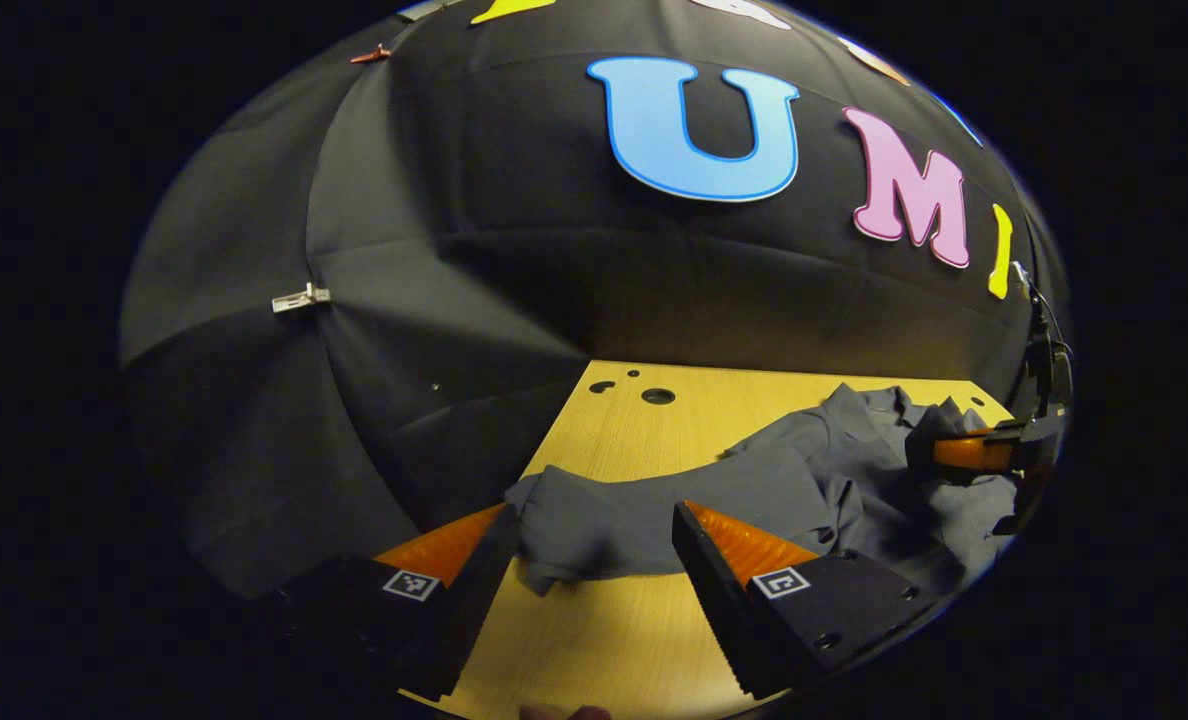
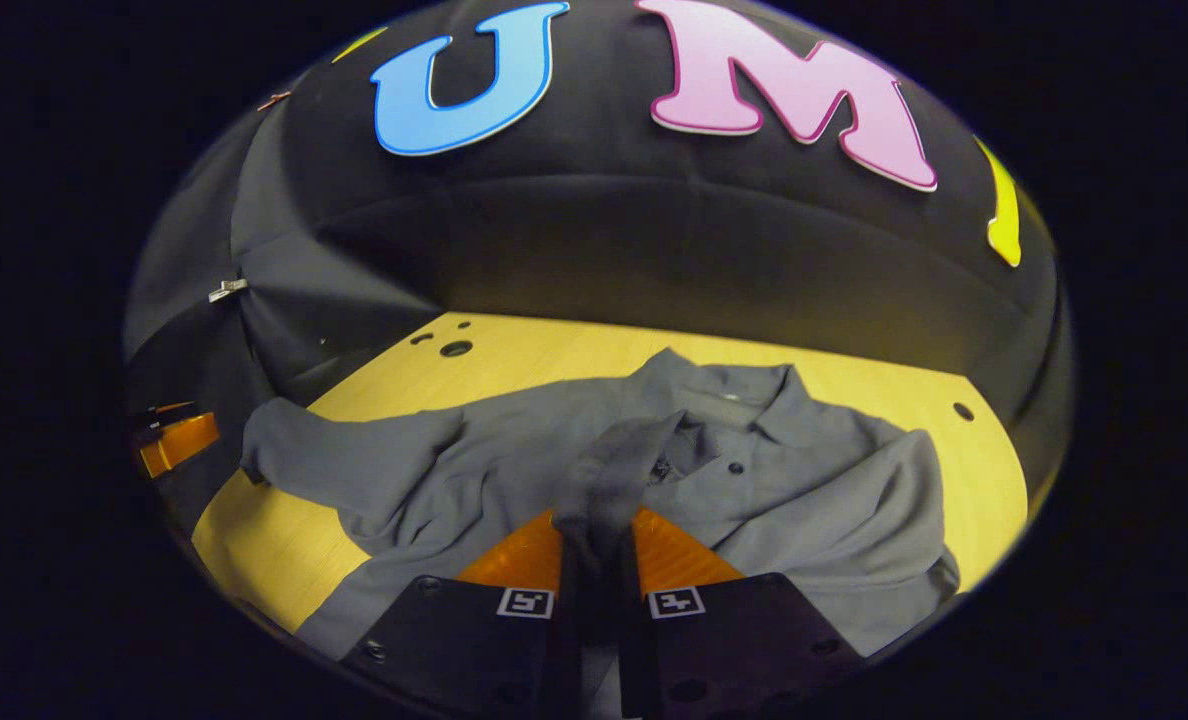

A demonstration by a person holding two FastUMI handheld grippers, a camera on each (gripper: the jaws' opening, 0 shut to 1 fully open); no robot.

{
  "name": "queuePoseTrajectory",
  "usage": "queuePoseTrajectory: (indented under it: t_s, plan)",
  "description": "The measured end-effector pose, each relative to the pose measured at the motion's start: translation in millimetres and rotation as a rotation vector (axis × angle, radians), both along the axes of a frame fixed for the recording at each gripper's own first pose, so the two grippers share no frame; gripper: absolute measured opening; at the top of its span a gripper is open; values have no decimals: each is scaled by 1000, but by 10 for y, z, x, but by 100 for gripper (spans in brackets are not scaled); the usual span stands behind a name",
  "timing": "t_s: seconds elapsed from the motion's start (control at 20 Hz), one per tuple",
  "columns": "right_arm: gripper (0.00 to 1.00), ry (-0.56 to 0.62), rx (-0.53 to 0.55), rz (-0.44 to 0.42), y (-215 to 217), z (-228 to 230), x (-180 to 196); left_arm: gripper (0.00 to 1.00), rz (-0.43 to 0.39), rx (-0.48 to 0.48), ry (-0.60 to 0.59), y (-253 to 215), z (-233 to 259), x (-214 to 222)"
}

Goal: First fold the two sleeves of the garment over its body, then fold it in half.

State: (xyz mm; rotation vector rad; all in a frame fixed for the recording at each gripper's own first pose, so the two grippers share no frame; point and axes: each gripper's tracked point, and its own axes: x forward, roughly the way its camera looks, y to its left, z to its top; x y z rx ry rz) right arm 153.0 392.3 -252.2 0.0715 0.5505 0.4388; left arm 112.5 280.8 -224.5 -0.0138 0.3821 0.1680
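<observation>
A grey collared shirt (image 2: 814,480) lies face up on the wooden table (image 2: 554,350), collar toward the back wall. My right gripper (image 2: 599,515) is shut on a bunched strip of the shirt's sleeve (image 2: 619,450), held up over the buttoned chest. The other sleeve (image 2: 344,460) stretches flat to the left. In the left gripper view that sleeve (image 1: 594,535) lies between the wide-apart fingers of my left gripper (image 1: 592,512), which is open and low over the table. My right gripper (image 1: 946,450) appears at the far right there, gripping cloth.
Several round holes (image 1: 657,396) are drilled in the table near its back left corner. The table's left edge (image 1: 544,440) drops off beside the sleeve. A metal clip (image 1: 300,298) pins the wall cloth. Bare wood (image 1: 604,640) lies in front of the left fingers.
</observation>
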Motion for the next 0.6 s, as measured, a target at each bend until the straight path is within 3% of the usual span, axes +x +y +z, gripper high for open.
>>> queuePoseTrajectory:
  t_s: [0.15,0.3,0.6]
  plan:
    - [24,59,44,35,138,-111,-153,98,10,4,31,99,-167,133]
    - [66,95,103,86,298,-52,-319,98,5,21,56,173,-317,270]
    - [68,60,125,116,138,315,-599,98,-24,45,149,241,-662,481]
